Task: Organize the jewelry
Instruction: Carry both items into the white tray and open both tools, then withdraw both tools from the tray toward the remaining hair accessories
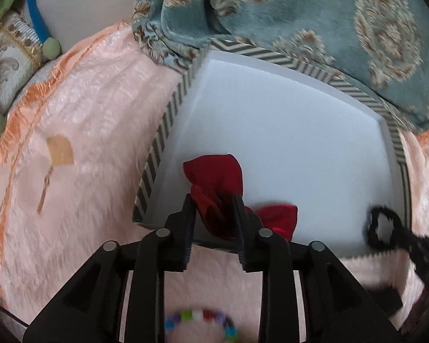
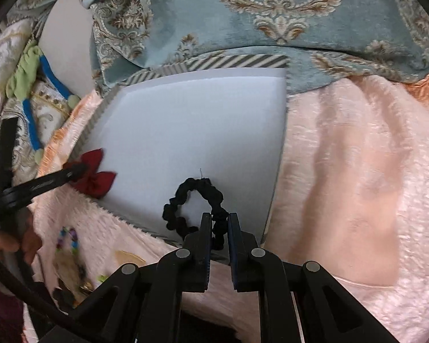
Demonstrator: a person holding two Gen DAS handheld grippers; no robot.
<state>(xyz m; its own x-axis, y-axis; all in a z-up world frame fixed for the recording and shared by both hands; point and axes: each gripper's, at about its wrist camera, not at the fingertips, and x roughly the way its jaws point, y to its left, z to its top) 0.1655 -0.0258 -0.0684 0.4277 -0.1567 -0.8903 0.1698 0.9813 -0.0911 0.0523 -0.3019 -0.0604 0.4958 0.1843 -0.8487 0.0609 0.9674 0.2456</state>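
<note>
The red fabric bow (image 1: 214, 183) lies inside the open box (image 1: 174, 105), in the near-left corner of its white floor, with 1 lobe close to the striped rim. The left gripper (image 1: 214, 200) points down over that corner; its jaws stand partly open with the bow's folded centre between them, and the pads do not visibly press on the cloth.

The black scrunchie (image 2: 186, 200) hangs over the near edge of the same box, most of its ring resting on the white floor. The right gripper (image 2: 217, 220) has its jaws nearly closed, pinching the near side of the scrunchie between the 2 fingers.

The box sits on a pink plush blanket (image 2: 343, 171), and its far edge lies against a blue damask cushion (image 2: 271, 14). A multicoloured bead bracelet (image 1: 200, 320) lies on the blanket below the left gripper, outside the box.
</note>
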